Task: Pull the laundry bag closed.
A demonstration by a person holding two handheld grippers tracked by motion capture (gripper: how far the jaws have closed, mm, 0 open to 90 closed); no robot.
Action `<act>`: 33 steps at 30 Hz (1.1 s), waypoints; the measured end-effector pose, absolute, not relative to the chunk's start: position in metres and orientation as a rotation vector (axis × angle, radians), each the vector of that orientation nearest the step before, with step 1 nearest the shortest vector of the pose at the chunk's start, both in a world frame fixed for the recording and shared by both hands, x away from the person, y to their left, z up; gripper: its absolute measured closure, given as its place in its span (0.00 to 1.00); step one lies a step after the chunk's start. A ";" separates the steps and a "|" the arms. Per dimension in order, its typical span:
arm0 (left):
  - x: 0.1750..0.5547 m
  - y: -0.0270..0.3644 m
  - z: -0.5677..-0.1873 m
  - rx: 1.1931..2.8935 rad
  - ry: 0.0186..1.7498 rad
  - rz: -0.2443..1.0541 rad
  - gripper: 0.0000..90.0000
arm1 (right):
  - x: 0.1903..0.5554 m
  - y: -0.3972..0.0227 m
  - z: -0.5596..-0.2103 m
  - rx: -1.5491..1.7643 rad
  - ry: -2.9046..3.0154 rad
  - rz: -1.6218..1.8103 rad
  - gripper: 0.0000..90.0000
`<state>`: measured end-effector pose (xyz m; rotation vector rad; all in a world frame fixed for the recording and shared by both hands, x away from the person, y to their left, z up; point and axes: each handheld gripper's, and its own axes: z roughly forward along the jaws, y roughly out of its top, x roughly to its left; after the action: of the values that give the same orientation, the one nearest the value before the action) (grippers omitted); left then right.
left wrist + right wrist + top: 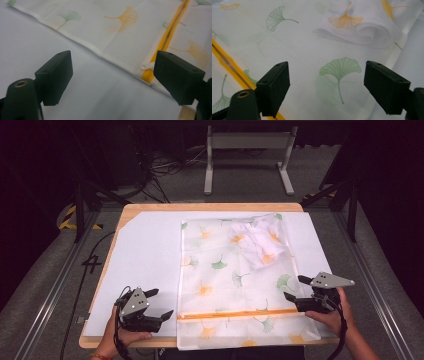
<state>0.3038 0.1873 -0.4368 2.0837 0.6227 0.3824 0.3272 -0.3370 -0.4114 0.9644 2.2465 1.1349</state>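
Note:
A sheer white bag (235,275) printed with green and orange ginkgo leaves lies flat on the table, an orange zipper strip (240,314) running across its near end. White cloth (260,242) sits bunched inside its far right corner. My left gripper (160,304) hovers open just left of the bag's near left edge; in the left gripper view its jaws (113,77) frame the bag's hem and the zipper end (150,72). My right gripper (295,288) is open at the bag's right edge, and its jaws (327,87) look over a green leaf print (339,68), with nothing held.
A white sheet (145,255) covers the wooden table (210,207), whose near edge lies under the bag's end. Beyond the table stand a metal frame (247,157), cables on the floor and black stands at both sides.

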 end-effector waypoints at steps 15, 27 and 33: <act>0.291 0.180 -0.434 2.094 0.453 0.292 0.87 | 0.331 -0.307 -0.415 0.896 2.318 1.123 0.25; 0.273 0.171 -0.436 2.121 0.419 0.236 1.00 | 0.340 -0.279 -0.410 0.806 2.379 1.154 0.30; 0.266 0.163 -0.440 2.156 0.402 0.211 1.00 | 0.345 -0.251 -0.411 0.721 2.448 1.161 0.31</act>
<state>0.2657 0.1632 -0.4403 2.1562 0.4021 0.2112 0.3446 -0.2508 -0.4113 0.7214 2.4480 1.1606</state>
